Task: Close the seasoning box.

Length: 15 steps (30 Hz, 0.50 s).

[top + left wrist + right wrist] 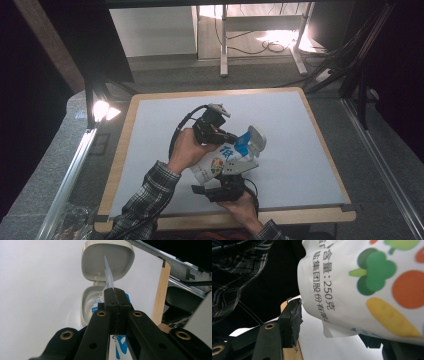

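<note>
Light grey rectangular table mat (300,150) on wood-edged table (320,216), spread beneath and beyond both sets of jaws

White soft plastic refill pouch with printed vegetables and blue lettering (220,162), held above the mat between the two grippers, tilted, upper end toward the left gripper. Printed side close in front of the right gripper camera (372,290), lower edge hanging just ahead of the jaws

Grey rounded plastic container with hinged lid (256,141), lid swung open, positioned directly ahead of the left jaws and touching the top end of the pouch; open lid above, body below in the left gripper view (108,260)

Left gripper (115,296), black, jaws clenched together on the thin blue-and-white top edge of the pouch, edge projecting forward past the tips toward the open lid. Seen from above at the upper end of the pouch (227,136)

Right gripper (231,172), black, held from below at the lower part of the pouch; one pad (293,322) visible just beside the pouch edge, contact there not discernible, opposite jaw hidden behind the pouch; grasp state cannot be told
</note>
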Available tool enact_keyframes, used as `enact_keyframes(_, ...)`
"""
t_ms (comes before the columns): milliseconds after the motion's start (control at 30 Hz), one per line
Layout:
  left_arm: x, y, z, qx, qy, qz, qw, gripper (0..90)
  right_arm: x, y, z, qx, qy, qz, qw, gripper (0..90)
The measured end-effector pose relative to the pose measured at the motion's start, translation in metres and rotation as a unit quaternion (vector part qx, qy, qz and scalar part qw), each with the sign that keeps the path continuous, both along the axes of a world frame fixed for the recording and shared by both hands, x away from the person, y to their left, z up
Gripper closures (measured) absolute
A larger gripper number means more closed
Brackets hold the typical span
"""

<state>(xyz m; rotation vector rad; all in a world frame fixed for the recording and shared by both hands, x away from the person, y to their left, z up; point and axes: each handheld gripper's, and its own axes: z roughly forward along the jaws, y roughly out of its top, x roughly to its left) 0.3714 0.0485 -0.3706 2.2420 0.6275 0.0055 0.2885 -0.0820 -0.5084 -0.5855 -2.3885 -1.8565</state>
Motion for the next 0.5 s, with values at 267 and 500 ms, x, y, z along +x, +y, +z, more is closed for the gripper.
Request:
enact_keyframes(267, -0.007, 0.012, -0.002, -0.013, -0.018, -0.007, 0.9997, 90.0, 0.002, 0.002, -0.006, -0.016, -0.009, -0.003, 0.9998, 41.4)
enact_keyframes(500, -0.012, 0.024, -0.003, -0.027, -0.027, -0.010, 0.9992, 90.0, 0.005, 0.002, -0.011, -0.032, -0.001, -0.013, 0.9994, 39.8)
